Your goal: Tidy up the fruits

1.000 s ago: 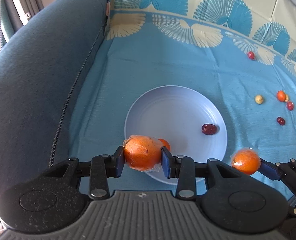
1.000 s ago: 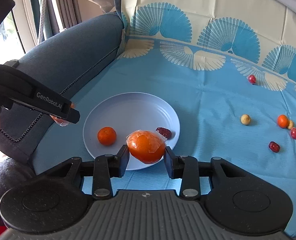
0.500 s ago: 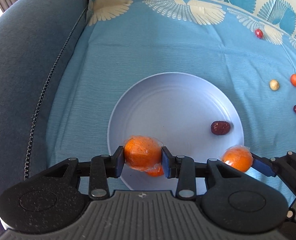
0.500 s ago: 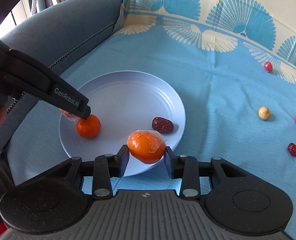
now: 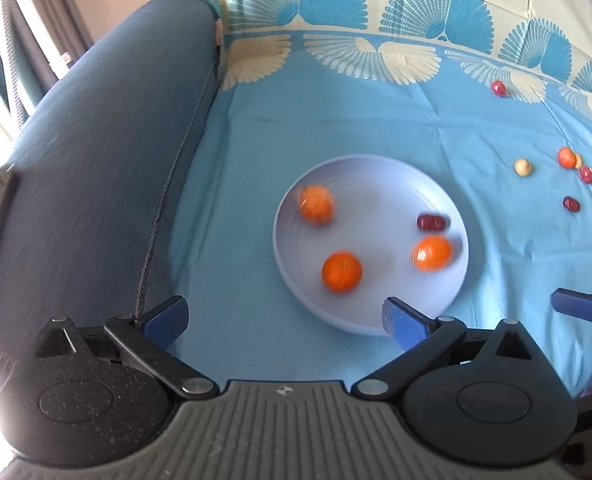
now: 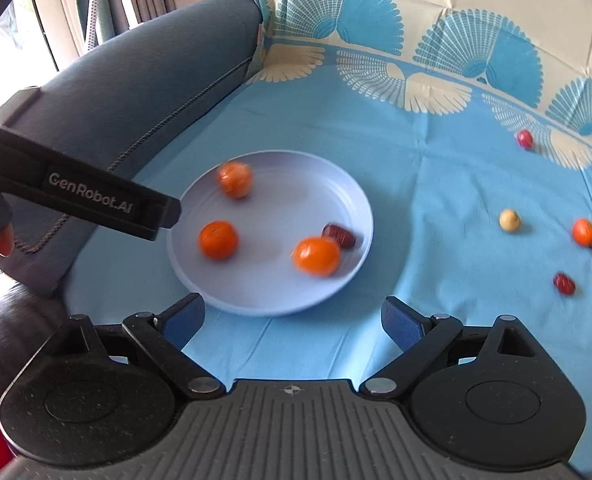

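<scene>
Both grippers springing open w/ nothing between the jaws: left gripper [image 5: 283,316] and right gripper [image 6: 291,316] just short of the pale blue plate [image 6: 352,200]; three oranges [image 6: 218,240] + one red date [image 6: 339,235] on it, blurred; small fruits [image 6: 509,221] scattered on the blue cloth [image 6: 436,184] to the right.

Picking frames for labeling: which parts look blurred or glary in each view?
Left wrist view: oranges and plate motion-smeared, glare at the lower-left edge. Right wrist view: oranges and date smeared, bright window glare top left.
</scene>
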`<state>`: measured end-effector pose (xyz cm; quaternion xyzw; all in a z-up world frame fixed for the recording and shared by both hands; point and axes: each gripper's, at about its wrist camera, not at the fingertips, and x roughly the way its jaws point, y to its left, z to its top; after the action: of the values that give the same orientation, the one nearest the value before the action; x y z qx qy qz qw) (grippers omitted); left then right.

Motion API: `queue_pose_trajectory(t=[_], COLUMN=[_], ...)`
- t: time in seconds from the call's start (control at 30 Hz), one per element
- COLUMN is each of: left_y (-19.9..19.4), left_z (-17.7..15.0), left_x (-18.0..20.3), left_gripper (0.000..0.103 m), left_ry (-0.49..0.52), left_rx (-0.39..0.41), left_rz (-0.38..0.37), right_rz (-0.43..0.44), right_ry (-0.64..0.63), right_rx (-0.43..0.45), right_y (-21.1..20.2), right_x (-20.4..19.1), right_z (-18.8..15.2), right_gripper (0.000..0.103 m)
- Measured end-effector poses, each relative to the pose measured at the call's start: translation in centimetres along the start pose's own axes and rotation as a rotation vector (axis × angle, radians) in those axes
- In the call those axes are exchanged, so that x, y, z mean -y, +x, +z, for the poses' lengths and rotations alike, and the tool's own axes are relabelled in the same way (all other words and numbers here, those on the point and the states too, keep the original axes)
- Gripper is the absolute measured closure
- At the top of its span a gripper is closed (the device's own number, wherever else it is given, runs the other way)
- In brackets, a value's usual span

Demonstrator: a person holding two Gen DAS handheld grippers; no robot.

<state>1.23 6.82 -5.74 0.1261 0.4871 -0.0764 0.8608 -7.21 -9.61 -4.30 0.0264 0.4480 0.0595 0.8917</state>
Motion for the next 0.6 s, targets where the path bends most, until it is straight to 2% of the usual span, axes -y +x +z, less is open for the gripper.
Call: queue_pose_trajectory(t=[0.2,0.6], left_y=[-4.2,-10.7], left_z=[-4.3,-8.0], left_x=[-0.9,0.7], left_gripper=[0.000,0.000], left_ry=[-0.063,-0.042], left_rx=[-0.024,0.073], left_rz=[0.000,0.015], right_rz=[-0.003,-0.069], right_ry=[0.091,0.017], right_rx=[0.031,0.186], right_y=[-5.2,-12.4], right_x=[-0.9,-2.9], right_z=[-2.2,-4.7], right_gripper=[0.005,0.001])
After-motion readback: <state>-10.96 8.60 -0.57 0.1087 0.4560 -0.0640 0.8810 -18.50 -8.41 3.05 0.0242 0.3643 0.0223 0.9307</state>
